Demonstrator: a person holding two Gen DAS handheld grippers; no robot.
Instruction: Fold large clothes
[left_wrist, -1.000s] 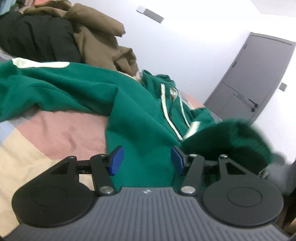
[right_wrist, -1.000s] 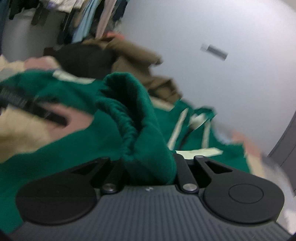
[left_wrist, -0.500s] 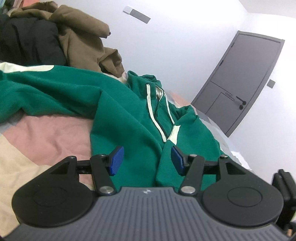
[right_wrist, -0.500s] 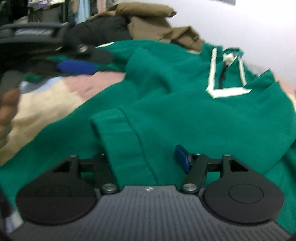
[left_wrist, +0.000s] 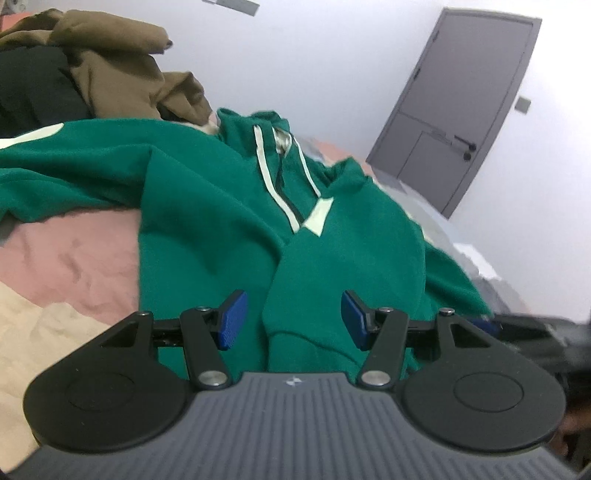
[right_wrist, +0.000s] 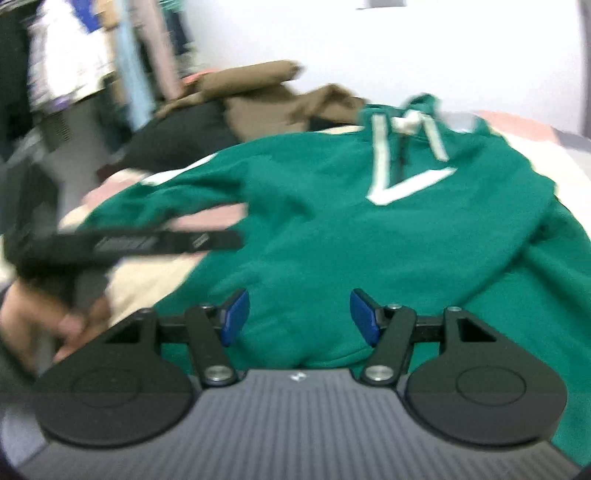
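Both tongs are spread wide and hold nothing. The left tongs (left_wrist: 290, 319) hover low over the hem end of the green hoodie (left_wrist: 229, 206), with a folded-in sleeve (left_wrist: 332, 266) lying straight ahead between the blue pads (left_wrist: 232, 320); its cuff end sits nearest the tongs. The right tongs (right_wrist: 299, 317) hang over the same hem, the cloth directly below and ahead of them.

The hoodie lies spread on the bed (left_wrist: 66, 258), front up. Its long axis runs away from both tongs: hem near, hood and white drawstrings (left_wrist: 267, 173) at the far end. One sleeve (left_wrist: 66, 162) still stretches out far to the left of the left tongs, over the pink sheet. That is the relation the next move probably turns on: the loose sleeve lies on the left side, so the left tongs are the nearer ones to bring it in across the body. In the right view the left tongs appear as a dark blur at far left, beside that sleeve.

Beyond the hood, at the far end, a brown garment (left_wrist: 122, 70) and a black one (left_wrist: 33, 88) are piled up. A grey door (left_wrist: 461, 107) stands off to the right.
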